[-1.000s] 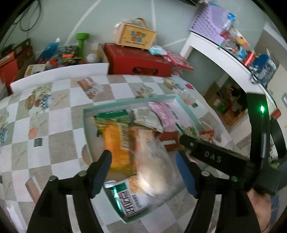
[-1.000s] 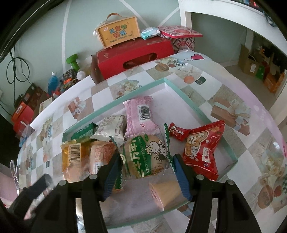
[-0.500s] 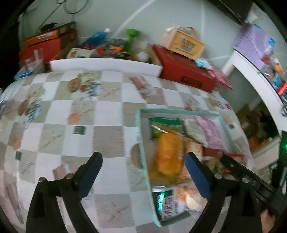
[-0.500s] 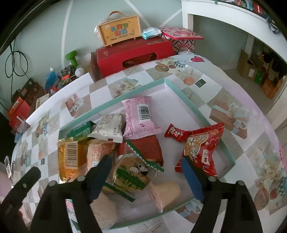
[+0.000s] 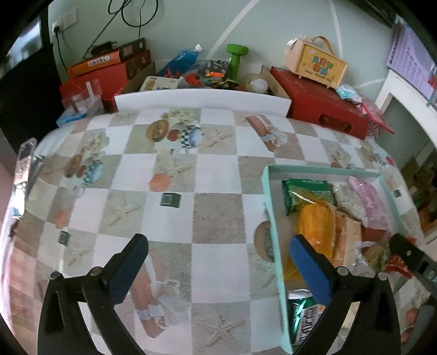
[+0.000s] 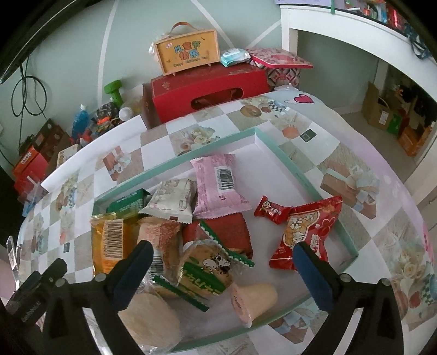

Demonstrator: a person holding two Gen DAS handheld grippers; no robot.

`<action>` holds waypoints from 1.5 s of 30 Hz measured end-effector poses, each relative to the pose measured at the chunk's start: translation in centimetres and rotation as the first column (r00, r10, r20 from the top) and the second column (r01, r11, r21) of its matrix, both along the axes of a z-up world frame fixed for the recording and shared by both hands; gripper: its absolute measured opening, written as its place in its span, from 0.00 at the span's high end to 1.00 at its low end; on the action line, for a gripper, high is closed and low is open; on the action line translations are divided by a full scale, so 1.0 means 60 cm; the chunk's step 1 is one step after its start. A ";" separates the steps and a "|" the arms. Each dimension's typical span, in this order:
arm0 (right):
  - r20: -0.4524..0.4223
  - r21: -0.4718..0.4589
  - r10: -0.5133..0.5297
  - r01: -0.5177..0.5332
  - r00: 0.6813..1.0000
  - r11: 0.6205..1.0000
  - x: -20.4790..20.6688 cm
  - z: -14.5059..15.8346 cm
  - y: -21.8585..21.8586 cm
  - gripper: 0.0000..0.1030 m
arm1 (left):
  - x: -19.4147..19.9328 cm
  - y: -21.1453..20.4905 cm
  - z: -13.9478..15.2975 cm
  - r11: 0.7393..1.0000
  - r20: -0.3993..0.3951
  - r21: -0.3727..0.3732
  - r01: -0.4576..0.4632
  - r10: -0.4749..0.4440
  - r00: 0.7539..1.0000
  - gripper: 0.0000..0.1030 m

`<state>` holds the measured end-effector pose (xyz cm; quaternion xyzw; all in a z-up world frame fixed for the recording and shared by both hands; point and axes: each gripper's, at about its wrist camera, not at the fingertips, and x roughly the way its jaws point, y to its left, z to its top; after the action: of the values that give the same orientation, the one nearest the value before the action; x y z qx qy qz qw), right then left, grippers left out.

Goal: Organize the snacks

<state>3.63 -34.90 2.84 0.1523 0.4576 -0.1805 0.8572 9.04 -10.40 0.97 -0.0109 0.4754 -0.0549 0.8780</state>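
Note:
A mint-green tray (image 6: 289, 159) on the checkered table holds several snack packs: a pink pack (image 6: 218, 188), an orange pack (image 6: 109, 245), a red pack (image 6: 308, 232), a green-and-clear cookie pack (image 6: 204, 267), a jelly cup (image 6: 254, 300). My right gripper (image 6: 221, 251) is open and empty above the tray's near side. My left gripper (image 5: 218, 245) is open and empty over the tablecloth, left of the tray (image 5: 273, 232); its right finger overlaps the tray edge. The orange pack (image 5: 316, 226) also shows in the left wrist view.
A red box (image 6: 210, 84) with a yellow handled box (image 6: 188, 52) on it stands behind the table. A green dumbbell (image 5: 236, 58), blue bottle (image 5: 180, 58) and cartons lie behind a white board (image 5: 202, 98). A white shelf (image 6: 341, 24) stands on the right.
My left gripper swung left, away from the tray to over the tablecloth. My right gripper opened, let the green cookie pack drop into the tray, and drew back slightly.

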 end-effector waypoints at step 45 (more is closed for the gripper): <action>-0.039 -0.054 0.210 -0.212 0.977 0.976 -0.125 -0.017 0.186 0.00 | -0.181 0.175 -0.018 0.980 -0.079 0.091 -0.176 0.184 0.980 0.00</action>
<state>-3.88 -23.76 1.82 0.0749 0.4800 -0.1040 0.8679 -1.82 0.13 -0.11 -0.0197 0.5120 0.0453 0.8575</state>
